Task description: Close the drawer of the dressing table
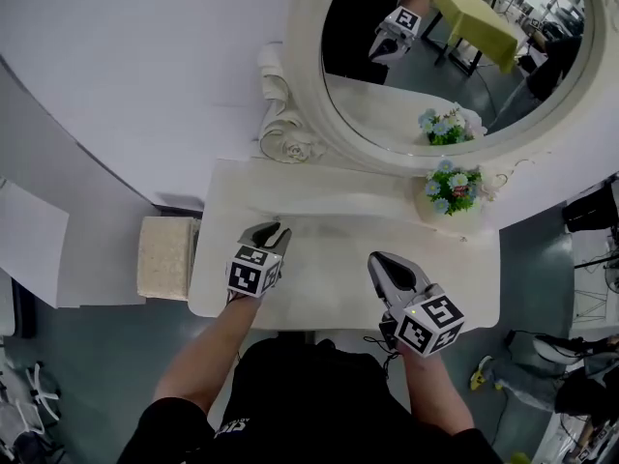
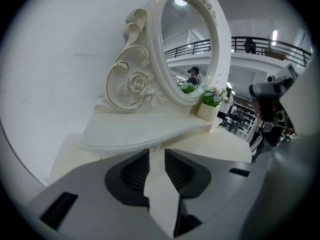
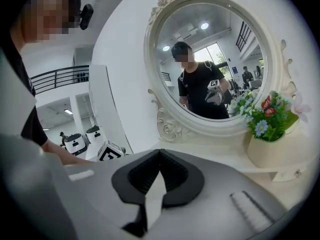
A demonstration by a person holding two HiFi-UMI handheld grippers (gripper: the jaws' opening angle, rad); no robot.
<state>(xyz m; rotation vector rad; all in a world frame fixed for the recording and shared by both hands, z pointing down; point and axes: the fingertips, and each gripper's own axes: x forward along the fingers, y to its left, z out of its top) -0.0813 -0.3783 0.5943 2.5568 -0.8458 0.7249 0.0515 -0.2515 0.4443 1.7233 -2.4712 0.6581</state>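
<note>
Head view: cream dressing table [image 1: 329, 288], carved oval mirror [image 1: 455, 56], drawer hidden under the top. Left gripper [image 1: 274, 228] hovers with jaws parted, empty; right gripper [image 1: 379, 259] pinched closed on nothing.

The cream carved wooden dressing table [image 1: 319, 303] stands against a wall. At its back rises the oval white-framed mirror [image 1: 387, 100], and the small pot of blue flowers [image 1: 450, 193] stands before it at right. A beige square cushioned stool [image 1: 166, 257] sits just left of the table.

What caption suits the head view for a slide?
Cream dressing table with mirror and flowers, left gripper and right gripper poised above.
</note>
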